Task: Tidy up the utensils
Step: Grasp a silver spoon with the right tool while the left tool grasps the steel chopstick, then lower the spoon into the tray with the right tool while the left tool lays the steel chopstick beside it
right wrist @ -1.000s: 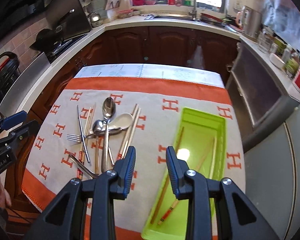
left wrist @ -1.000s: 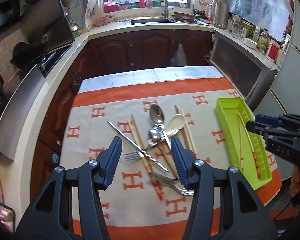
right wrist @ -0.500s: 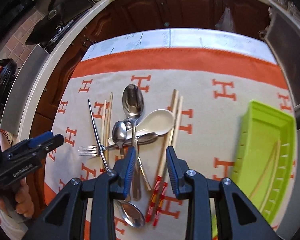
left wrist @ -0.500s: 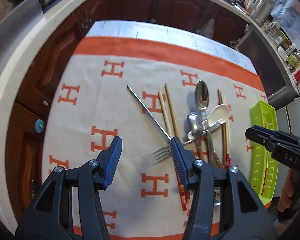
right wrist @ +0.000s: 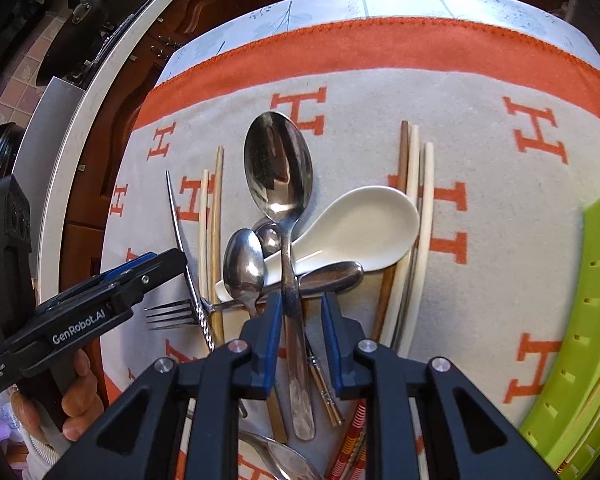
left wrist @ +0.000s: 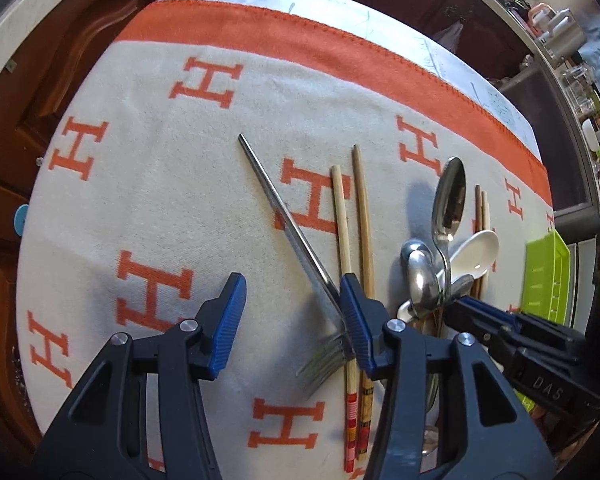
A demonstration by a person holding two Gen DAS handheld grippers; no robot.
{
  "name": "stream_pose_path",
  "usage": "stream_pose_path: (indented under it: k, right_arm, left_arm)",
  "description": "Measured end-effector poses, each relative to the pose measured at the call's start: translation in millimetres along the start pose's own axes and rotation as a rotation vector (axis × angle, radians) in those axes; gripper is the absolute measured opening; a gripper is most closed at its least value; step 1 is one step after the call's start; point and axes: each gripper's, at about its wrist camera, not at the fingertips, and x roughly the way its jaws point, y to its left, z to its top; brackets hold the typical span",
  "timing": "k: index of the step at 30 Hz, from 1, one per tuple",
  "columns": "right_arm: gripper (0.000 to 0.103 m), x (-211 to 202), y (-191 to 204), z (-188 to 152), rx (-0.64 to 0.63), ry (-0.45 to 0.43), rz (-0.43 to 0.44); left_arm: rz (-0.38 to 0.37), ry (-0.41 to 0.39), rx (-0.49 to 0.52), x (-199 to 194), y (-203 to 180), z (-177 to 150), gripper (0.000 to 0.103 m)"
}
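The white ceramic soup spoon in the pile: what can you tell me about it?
The white ceramic soup spoon is glossy, with a deep oval bowl facing up and a short, flat handle. It lies tilted across the utensil heap on the orange-and-cream cloth, bowl toward the pale chopsticks and touching them, handle running under the large steel spoon, whose stem crosses over it. A smaller steel spoon covers its handle end. No jaws touch it.

Left tool (left wrist: 292, 316) pointing down, agape, right tool (right wrist: 298, 312) closing
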Motion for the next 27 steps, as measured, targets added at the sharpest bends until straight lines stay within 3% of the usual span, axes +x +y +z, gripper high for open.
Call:
stream_pose_path:
  k: [3,7,12,27]
  right_arm:
    - [0.011,3.7,-0.5,-0.8,-0.003,0.01,0.033]
    - [0.009,1.3,5.8,-4.6,-0.036,-0.004,-0.008]
    - [0.002,-6.1,17.6,-7.5,-0.1,-0.031,-0.069]
    - [0.002,-0.7,22.1,-7.4,-0.139,-0.052,-0.073]
  left_arm:
    - [0.008,-0.017,-0.002,3.4,-3.2,1.6,0.045]
    - [0.052,-0.031,0.004,7.3,-11.5,2.5,0.043]
    - [0.105,-0.032,0.002,10.5,-20.4,4.8,0.013]
    - [0.151,-0.044,0.034,14.0,-38.2,9.9,0.009]
